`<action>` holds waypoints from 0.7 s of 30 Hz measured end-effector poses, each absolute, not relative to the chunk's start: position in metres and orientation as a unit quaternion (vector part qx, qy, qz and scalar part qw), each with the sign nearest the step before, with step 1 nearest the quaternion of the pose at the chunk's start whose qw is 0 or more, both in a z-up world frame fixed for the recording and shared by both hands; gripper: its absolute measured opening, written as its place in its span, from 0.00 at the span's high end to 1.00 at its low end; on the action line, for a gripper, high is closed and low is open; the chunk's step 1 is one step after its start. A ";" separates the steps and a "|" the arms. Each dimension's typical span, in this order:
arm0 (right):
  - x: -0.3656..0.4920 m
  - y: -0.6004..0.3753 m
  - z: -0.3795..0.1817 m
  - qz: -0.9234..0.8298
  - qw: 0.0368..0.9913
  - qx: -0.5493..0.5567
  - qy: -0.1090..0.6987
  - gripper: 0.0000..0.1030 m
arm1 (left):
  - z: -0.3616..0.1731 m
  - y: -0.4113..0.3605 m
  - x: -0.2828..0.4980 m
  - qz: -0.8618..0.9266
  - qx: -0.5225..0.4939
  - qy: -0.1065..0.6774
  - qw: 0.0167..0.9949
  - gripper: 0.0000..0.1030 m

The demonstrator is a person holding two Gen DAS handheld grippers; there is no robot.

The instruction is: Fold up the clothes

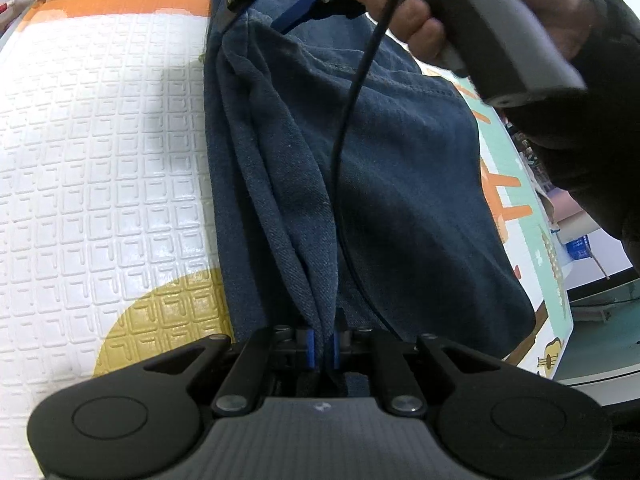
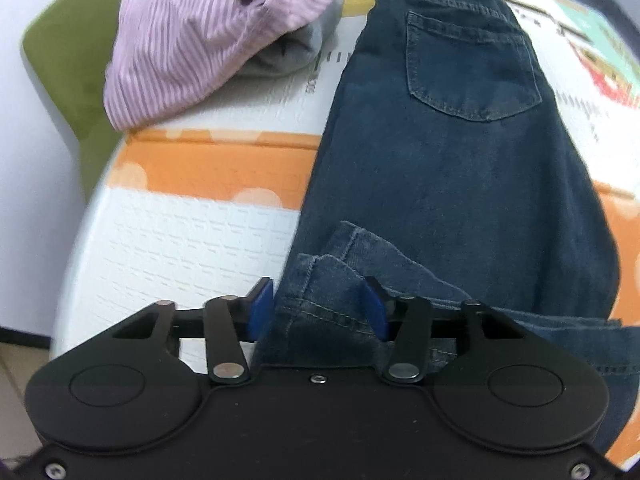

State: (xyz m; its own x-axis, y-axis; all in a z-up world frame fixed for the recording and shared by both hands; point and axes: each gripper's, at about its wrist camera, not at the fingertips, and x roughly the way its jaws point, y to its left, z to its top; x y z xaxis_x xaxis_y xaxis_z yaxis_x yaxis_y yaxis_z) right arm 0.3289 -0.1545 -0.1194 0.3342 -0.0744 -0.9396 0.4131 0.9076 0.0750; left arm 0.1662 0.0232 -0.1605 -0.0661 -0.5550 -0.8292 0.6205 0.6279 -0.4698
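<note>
Dark blue jeans [image 1: 400,160] lie folded lengthwise on the play mat [image 1: 100,140]. My left gripper [image 1: 323,354] is shut on a raised ridge of denim that runs away from it toward my right gripper [image 1: 256,20], held by a person's hand [image 1: 416,20] at the top. In the right wrist view the jeans [image 2: 460,180] show a back pocket [image 2: 472,68] at the far end. A leg hem [image 2: 320,280] sits between the blue pads [image 2: 262,308] of my right gripper [image 2: 318,308]. The jaws stand apart and both pad faces show bare.
A pink striped garment [image 2: 200,40] lies bunched over a grey one [image 2: 296,52] at the mat's [image 2: 192,240] far left corner. A green chair [image 2: 68,40] stands beyond the table edge. A black cable [image 1: 352,100] hangs across the jeans.
</note>
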 end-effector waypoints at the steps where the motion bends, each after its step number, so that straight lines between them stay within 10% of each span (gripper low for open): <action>1: 0.327 -0.155 -0.120 -0.156 0.804 0.151 0.554 0.72 | -0.160 0.023 0.165 -0.429 0.029 0.590 0.683 0.89; 7: 0.310 -0.175 -0.107 -0.168 0.811 0.202 0.523 0.89 | -0.156 0.020 0.160 -0.422 0.039 0.587 0.690 0.89; 21: 0.320 -0.191 -0.094 -0.182 0.814 0.232 0.500 0.90 | -0.161 0.025 0.163 -0.422 0.035 0.593 0.685 0.88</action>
